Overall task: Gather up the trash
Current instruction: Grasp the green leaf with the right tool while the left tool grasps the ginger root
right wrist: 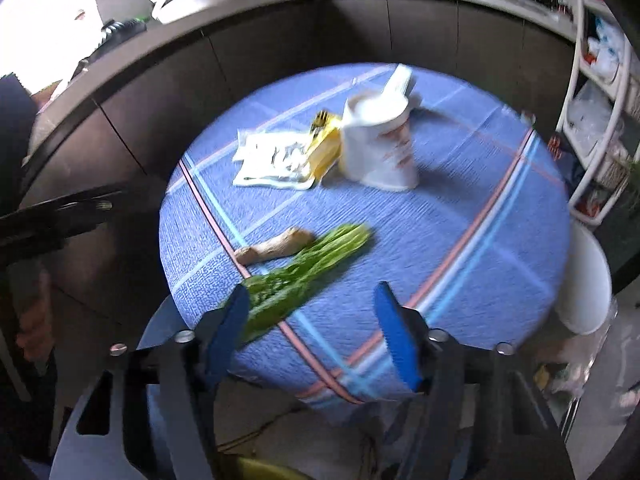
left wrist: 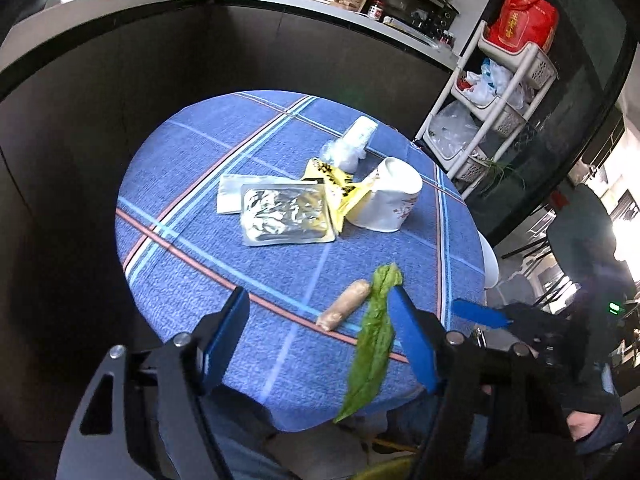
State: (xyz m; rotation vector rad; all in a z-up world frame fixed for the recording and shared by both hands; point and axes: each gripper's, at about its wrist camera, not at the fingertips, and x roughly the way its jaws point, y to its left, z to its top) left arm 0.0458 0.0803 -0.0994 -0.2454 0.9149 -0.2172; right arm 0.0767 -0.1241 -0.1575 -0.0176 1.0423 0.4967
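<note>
**Tech:** Report the table, left to right, left wrist view.

**Operator:** I read a round table under a blue plaid cloth. Leftmost trash: a white flat packet, partly under a silver foil pouch. Next, a yellow wrapper touching the pouch's right edge. Behind it, a crumpled clear plastic piece with a white cup lying on its side. Then a large white paper tub, tipped over, resting against the wrapper.

**Tech:** Near edge?

**Operator:** A tan ginger piece lies on the cloth. Just beside it to the right, a green leaf overhangs the table's near edge (its lower tip is off the cloth).

**Tech:** Left gripper status?

**Operator:** Left gripper: jaws spread wide, nothing between them. The right-hand blue pad appears close beside the leaf's upper end; I cannot tell whether it touches.

**Tech:** Right gripper?

**Operator:** Right gripper: jaws spread, nothing pinched. In its own view (blurred) the leaf runs from near the left pad toward the table centre, with the ginger just behind it. The tub sits further back, wrapper to its left.

**Tech:** Off the table?

**Operator:** A white shelf rack stands at right, holding bags.
</note>
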